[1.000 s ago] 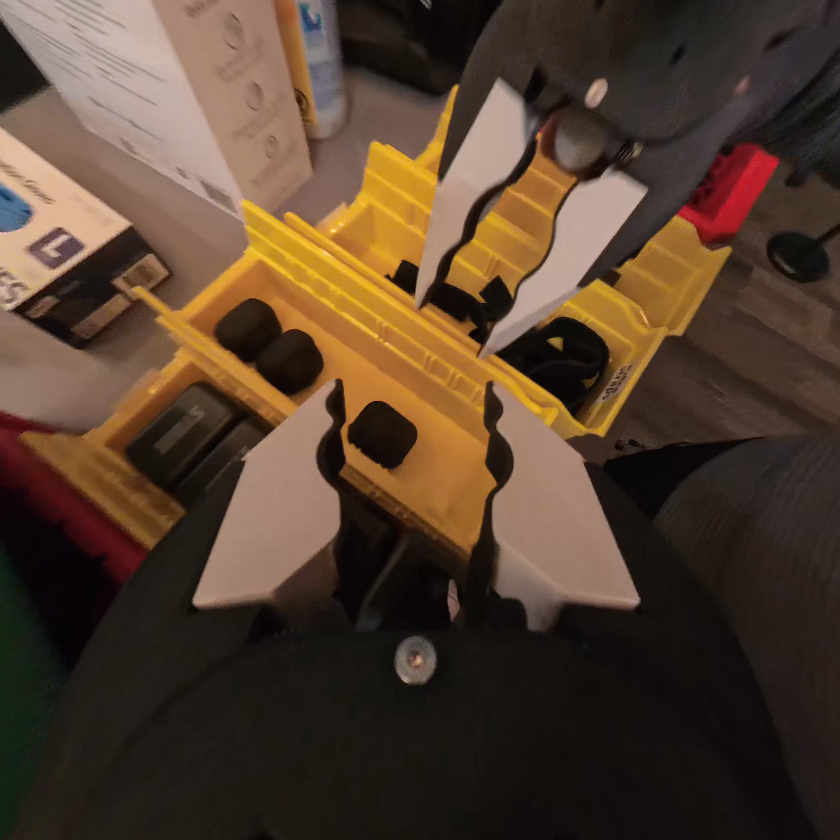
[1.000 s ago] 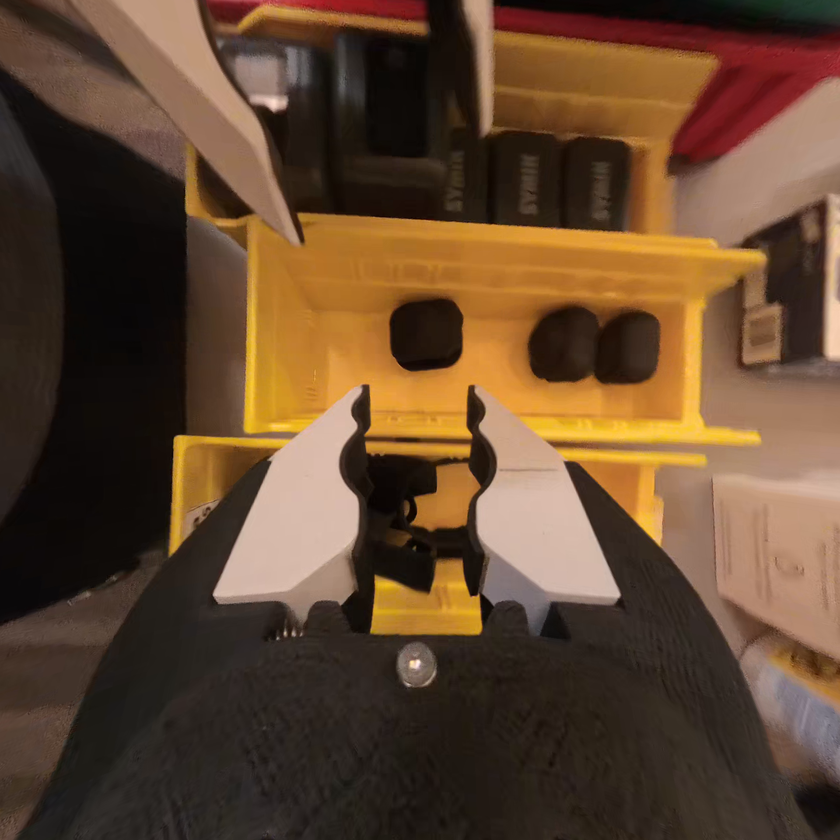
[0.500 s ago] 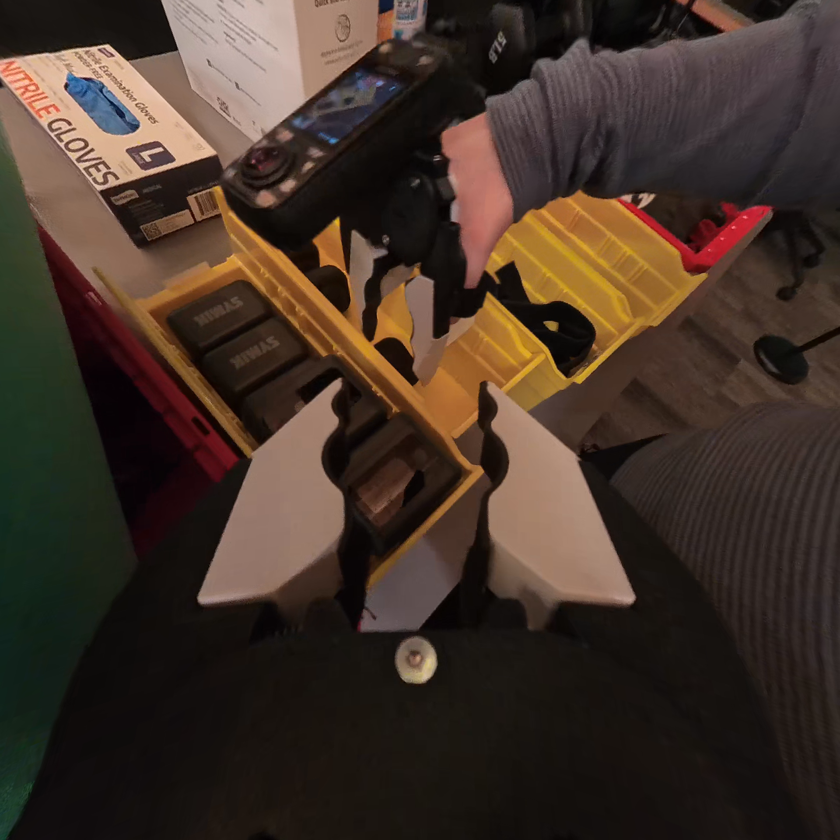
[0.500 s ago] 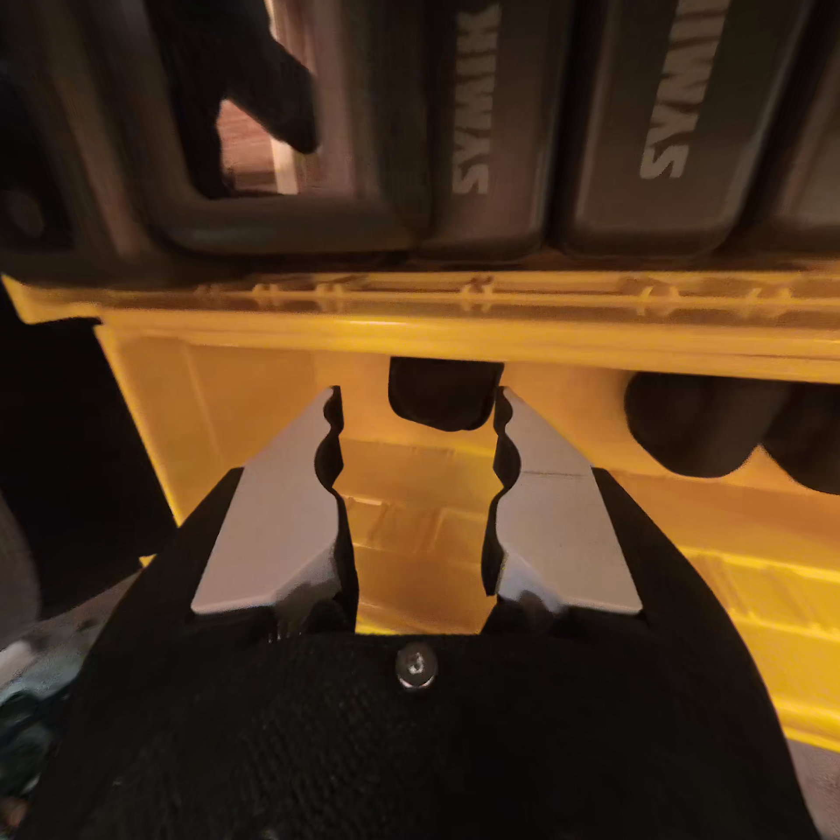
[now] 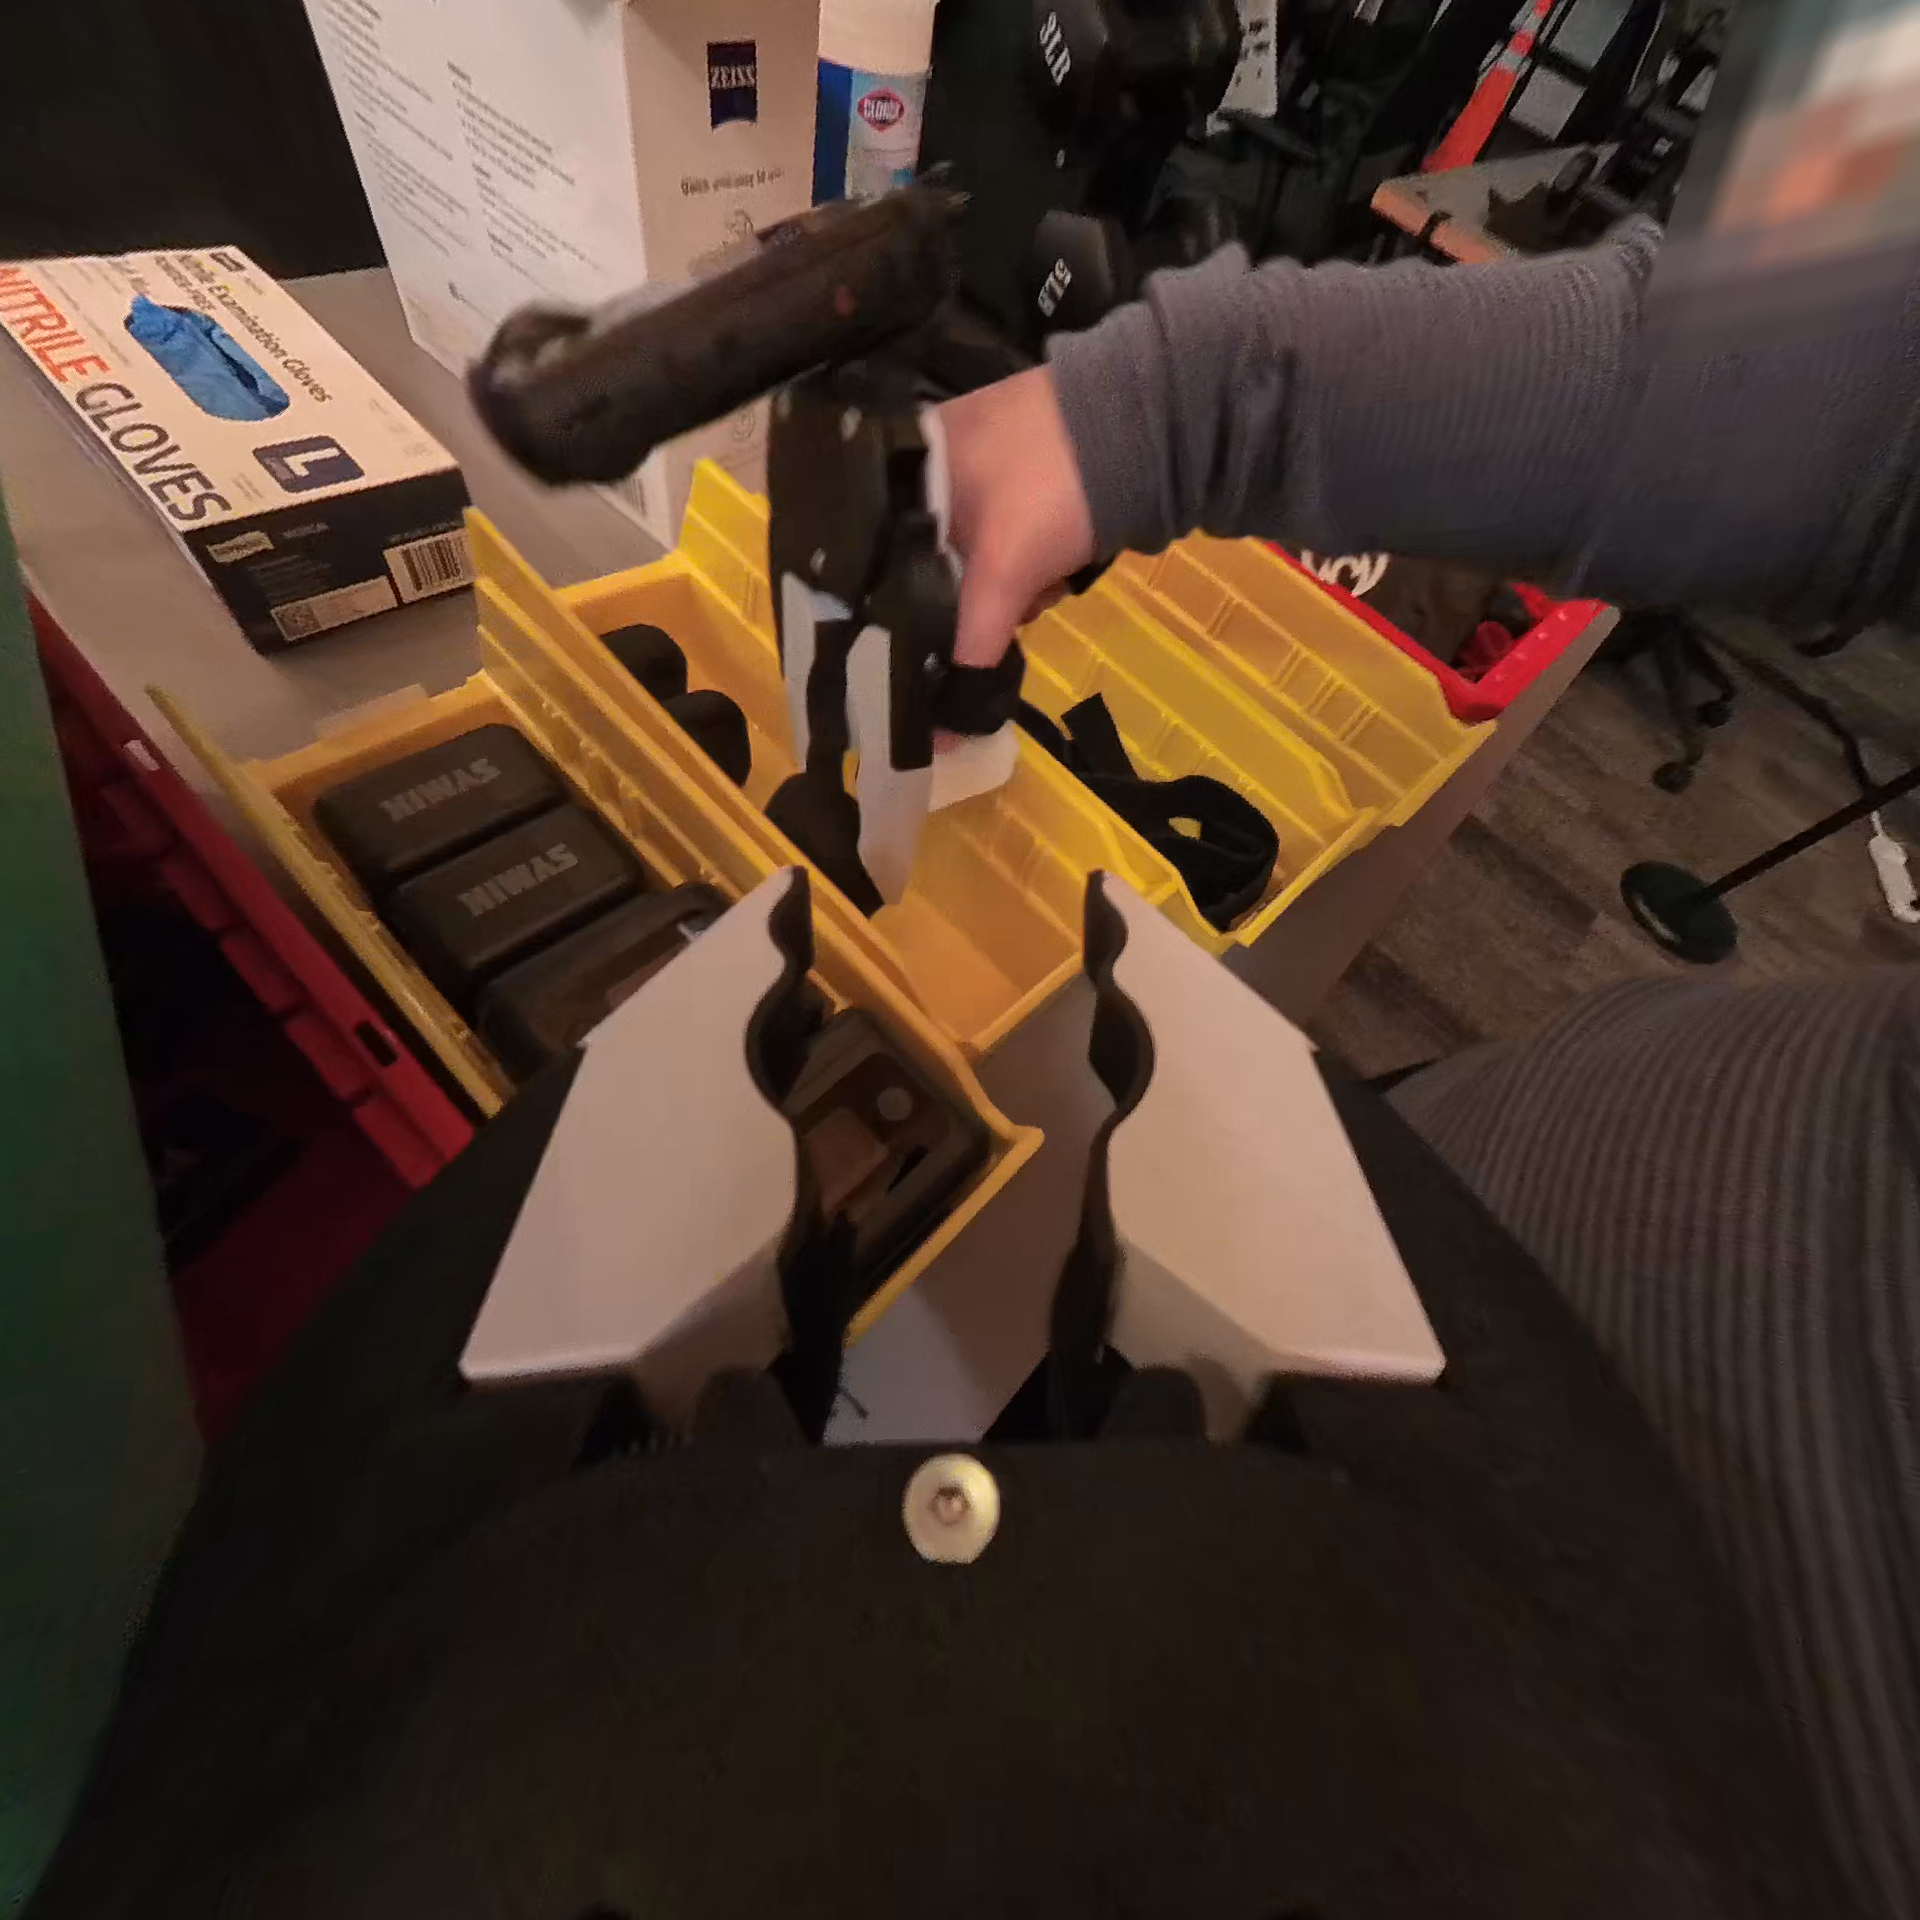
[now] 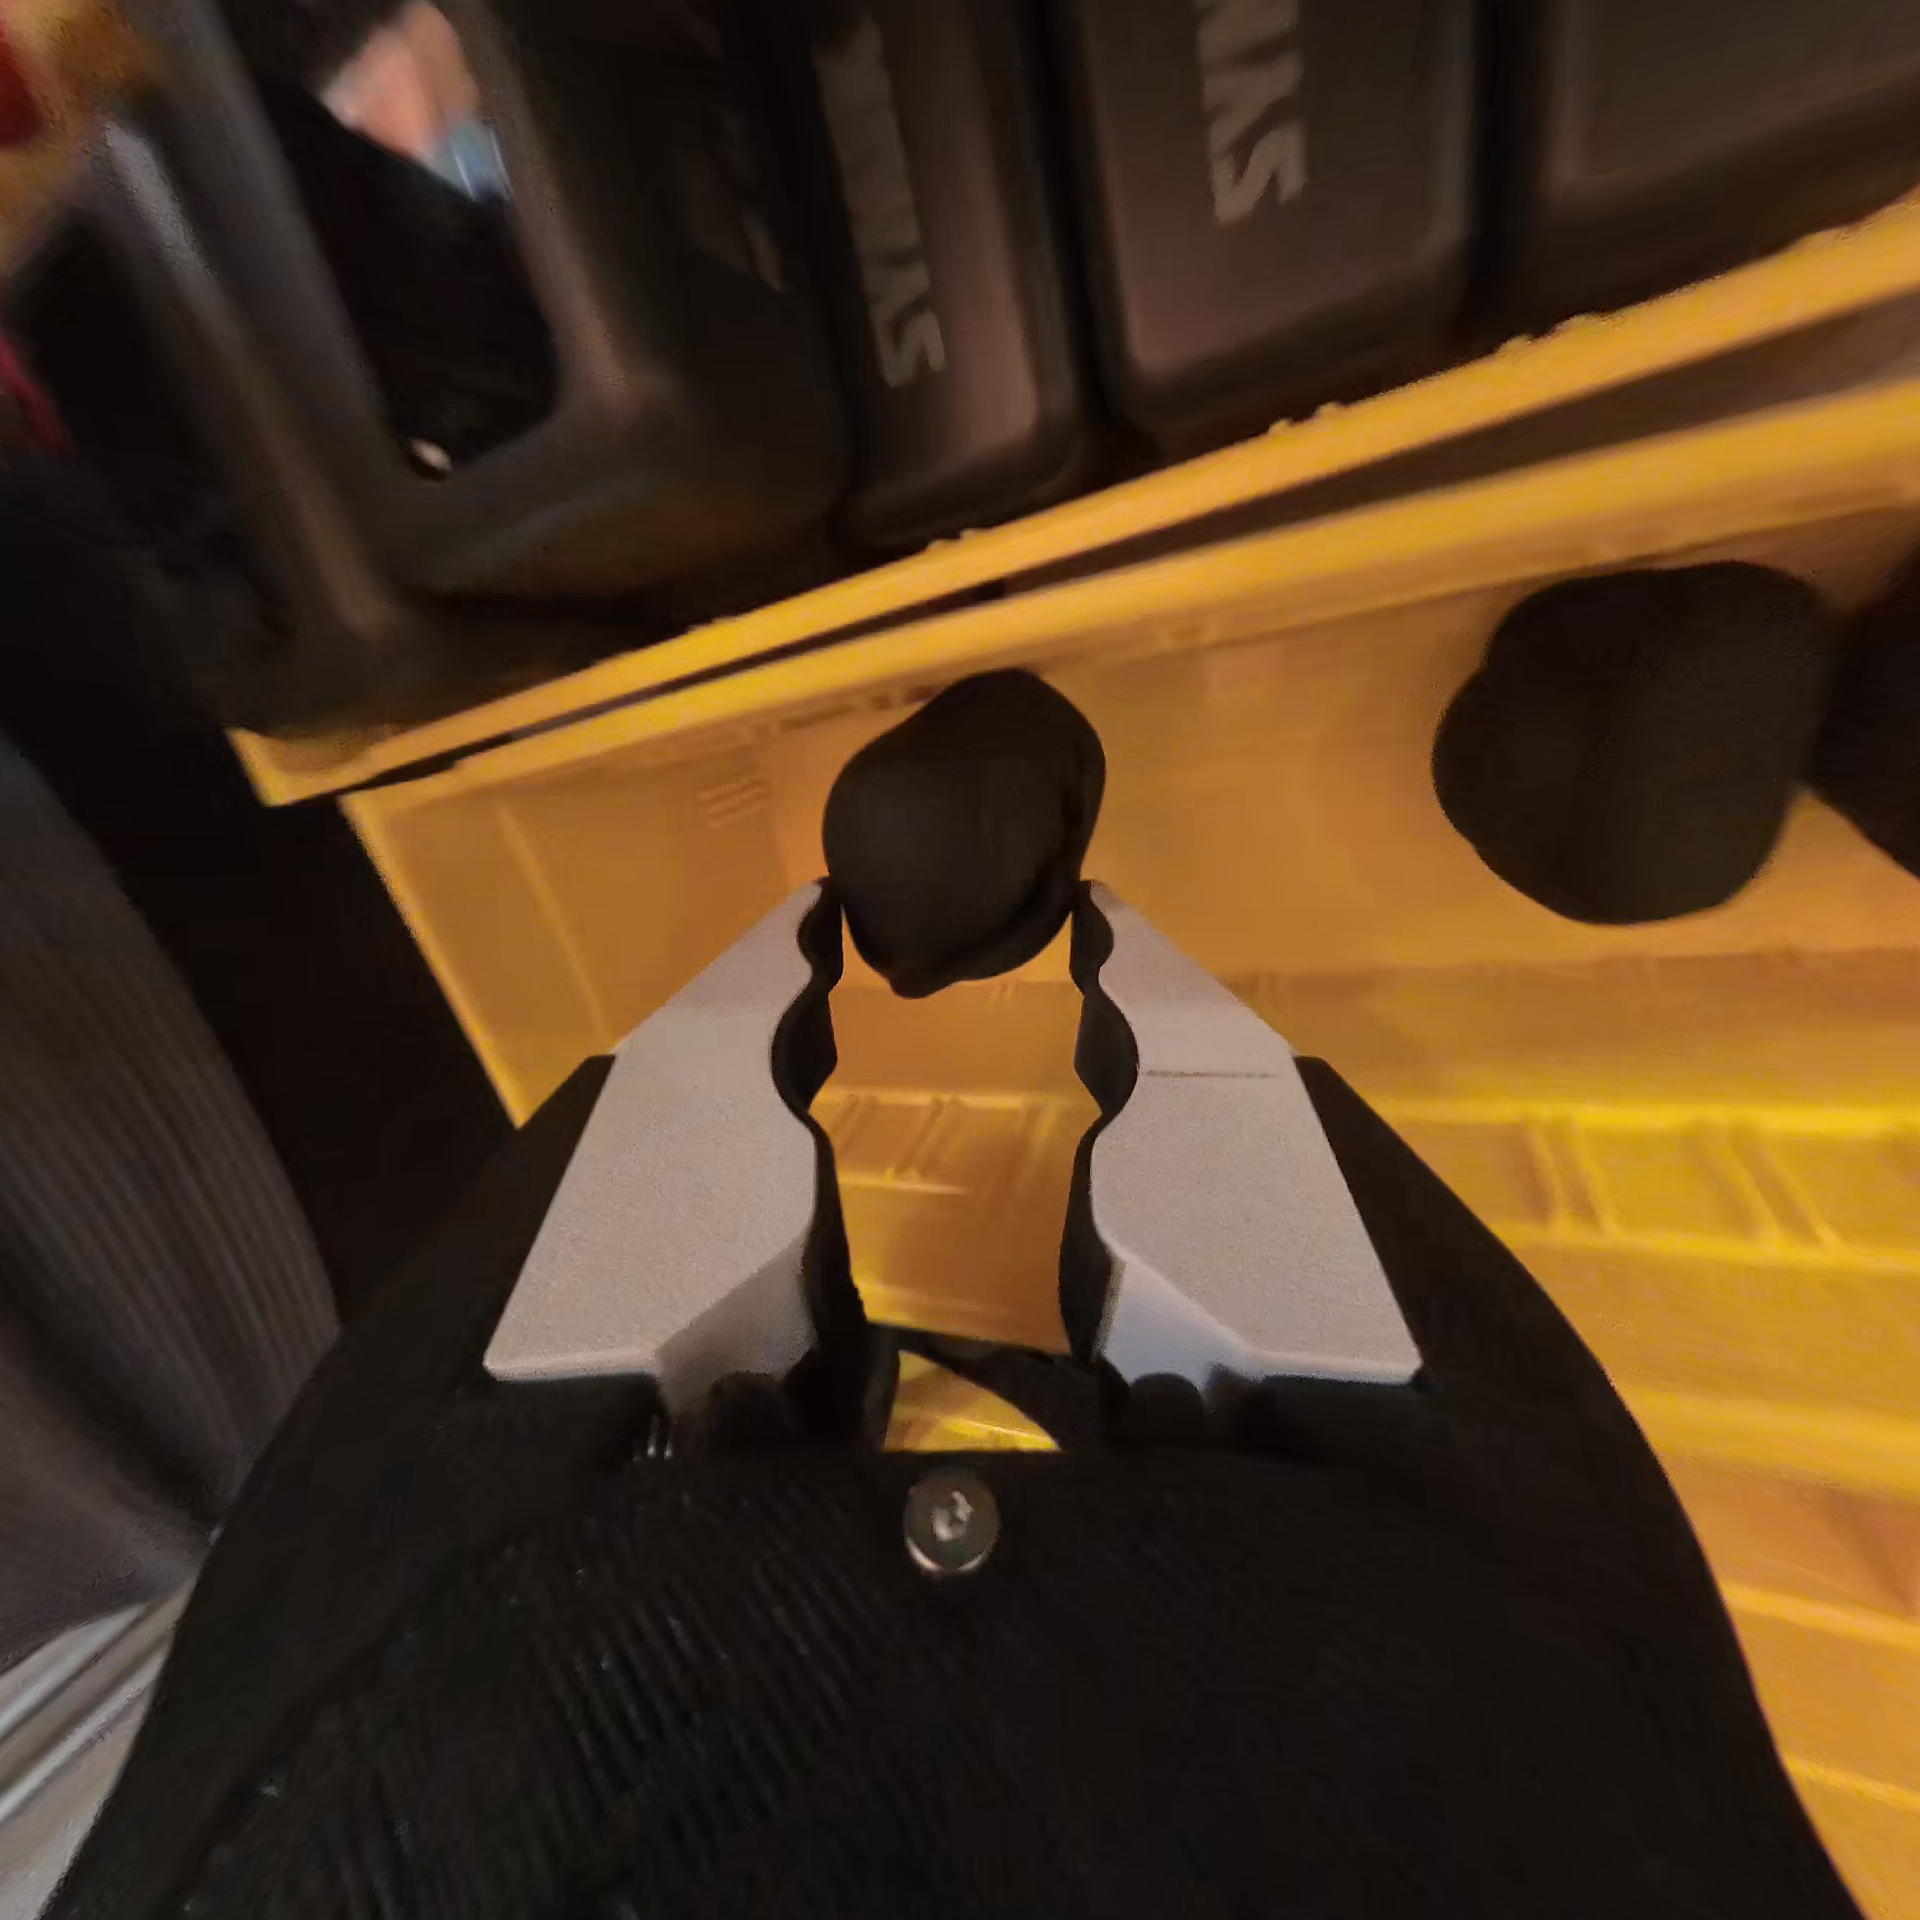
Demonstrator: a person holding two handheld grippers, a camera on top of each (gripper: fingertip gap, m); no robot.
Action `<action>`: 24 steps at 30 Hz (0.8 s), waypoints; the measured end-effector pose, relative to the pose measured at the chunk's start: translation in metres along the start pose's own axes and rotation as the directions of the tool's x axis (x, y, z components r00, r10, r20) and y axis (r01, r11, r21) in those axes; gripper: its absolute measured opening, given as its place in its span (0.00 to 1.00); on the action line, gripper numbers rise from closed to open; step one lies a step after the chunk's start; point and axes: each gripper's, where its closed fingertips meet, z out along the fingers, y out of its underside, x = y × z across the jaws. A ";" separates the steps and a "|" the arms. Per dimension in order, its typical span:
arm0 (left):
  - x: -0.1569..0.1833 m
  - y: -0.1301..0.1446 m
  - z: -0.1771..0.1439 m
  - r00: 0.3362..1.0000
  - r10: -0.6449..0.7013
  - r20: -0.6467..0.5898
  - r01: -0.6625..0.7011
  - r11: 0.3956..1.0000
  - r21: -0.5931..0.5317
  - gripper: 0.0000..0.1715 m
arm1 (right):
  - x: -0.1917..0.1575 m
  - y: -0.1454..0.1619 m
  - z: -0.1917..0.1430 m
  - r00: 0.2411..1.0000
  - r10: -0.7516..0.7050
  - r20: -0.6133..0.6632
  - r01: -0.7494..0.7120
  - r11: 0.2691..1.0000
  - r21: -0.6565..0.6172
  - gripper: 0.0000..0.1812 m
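My right gripper (image 6: 954,894) is shut on a small black rounded piece (image 6: 961,831), pinching it at the fingertips inside the middle yellow bin (image 6: 1351,1143). In the left wrist view a hand (image 5: 1008,520) holds that gripper (image 5: 852,831) pointing down into the bin (image 5: 987,935), with the piece (image 5: 805,821) dark beside its fingers. Two more black pieces (image 6: 1621,748) lie farther along the bin. My left gripper (image 5: 940,883) is open and empty, over the near corner of the bin of black cases (image 5: 436,795).
A third yellow bin holds black straps (image 5: 1174,821). A glove box (image 5: 208,416), a tall white box (image 5: 540,156) and a bottle (image 5: 873,104) stand behind. A red crate (image 5: 260,987) is at left. An open black holder (image 5: 883,1122) lies between my left fingers. There is about 15 centimetres between the tips of the two grippers.
My right gripper has dropped into the middle bin, closed on the black piece and tipped it up. My left gripper has pulled back from that bin to the cases bin's corner.
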 end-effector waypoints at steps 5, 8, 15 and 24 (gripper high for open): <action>-0.010 -0.020 0.015 0.996 -0.085 0.026 0.081 0.988 0.132 0.44 | -0.022 -0.023 -0.069 0.995 -0.087 -0.049 0.100 0.881 0.462 0.19; -0.012 -0.027 0.031 0.993 -0.119 -0.005 0.118 0.982 0.150 0.53 | -0.046 -0.041 -0.129 0.992 -0.125 -0.024 0.099 0.635 0.766 0.00; -0.026 -0.026 0.061 0.989 -0.145 -0.029 0.147 0.981 0.123 0.47 | -0.025 -0.018 -0.107 0.984 -0.077 -0.160 0.161 0.769 0.619 0.07; -0.038 -0.007 0.045 0.991 -0.132 0.030 0.128 0.986 0.105 0.43 | -0.016 0.001 0.001 0.836 -0.527 -0.151 0.532 0.847 -0.010 0.29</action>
